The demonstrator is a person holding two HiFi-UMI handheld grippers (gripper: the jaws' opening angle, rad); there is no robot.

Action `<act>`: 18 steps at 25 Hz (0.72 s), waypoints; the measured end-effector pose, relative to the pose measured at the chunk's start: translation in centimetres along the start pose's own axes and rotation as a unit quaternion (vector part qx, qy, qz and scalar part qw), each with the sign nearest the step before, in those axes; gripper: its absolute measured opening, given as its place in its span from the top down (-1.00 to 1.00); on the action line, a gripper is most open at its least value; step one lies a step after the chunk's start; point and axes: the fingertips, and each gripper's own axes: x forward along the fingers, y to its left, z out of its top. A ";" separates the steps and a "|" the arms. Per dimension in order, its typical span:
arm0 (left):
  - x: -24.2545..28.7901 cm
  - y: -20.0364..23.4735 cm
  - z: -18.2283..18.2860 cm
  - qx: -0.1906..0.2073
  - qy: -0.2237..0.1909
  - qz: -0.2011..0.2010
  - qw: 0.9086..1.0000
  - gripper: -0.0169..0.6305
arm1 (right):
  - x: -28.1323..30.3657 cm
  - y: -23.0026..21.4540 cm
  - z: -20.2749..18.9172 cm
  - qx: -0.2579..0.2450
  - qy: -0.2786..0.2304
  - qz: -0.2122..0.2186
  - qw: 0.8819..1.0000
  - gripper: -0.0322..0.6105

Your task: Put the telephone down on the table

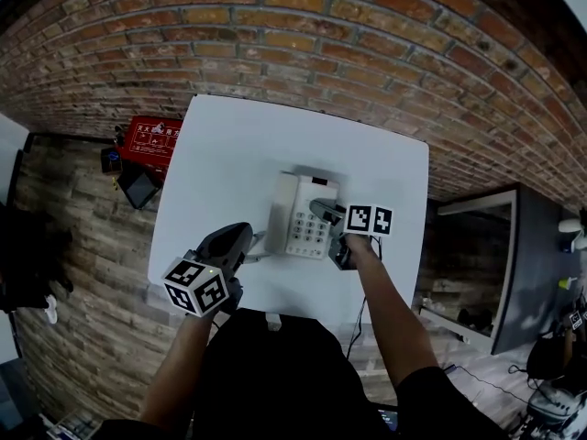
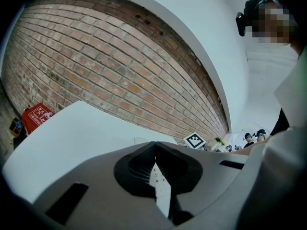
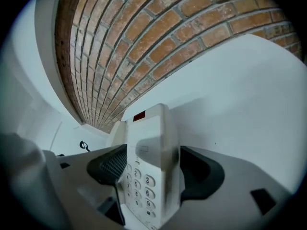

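Note:
The white push-button telephone (image 1: 298,214) lies flat on the white table (image 1: 229,154), near its middle. My right gripper (image 1: 330,232) reaches in from the phone's right side, jaws spread wide. In the right gripper view the telephone (image 3: 151,143) stands between the jaws of my right gripper (image 3: 152,166); the left pad (image 3: 112,164) is at its edge and a dark gap shows before the right pad (image 3: 194,169). My left gripper (image 1: 240,238) hovers by the phone's near left corner. In its own view the left gripper (image 2: 154,150) has its tips together, with a sliver of keypad showing behind them.
A brick wall (image 1: 321,35) runs behind the table. A red box (image 1: 151,140) and a dark device sit on the wooden floor at the left. A dark cabinet (image 1: 495,264) stands to the right. A black cable (image 1: 356,324) hangs below the table's front edge.

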 end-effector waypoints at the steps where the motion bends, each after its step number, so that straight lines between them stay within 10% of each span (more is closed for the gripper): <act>1: 0.0 -0.1 0.0 0.001 0.001 -0.002 1.000 0.91 | -0.3 0.0 0.0 0.005 -0.005 0.004 1.000 -0.16; 10: 0.4 -1.3 0.3 0.019 0.005 -0.020 1.000 0.91 | -3.4 0.4 -0.1 0.004 -0.040 0.012 0.999 -0.14; 18: 0.2 -2.1 0.5 0.038 0.013 -0.028 0.999 0.91 | -7.1 1.3 -1.2 -0.005 -0.081 0.019 0.997 0.47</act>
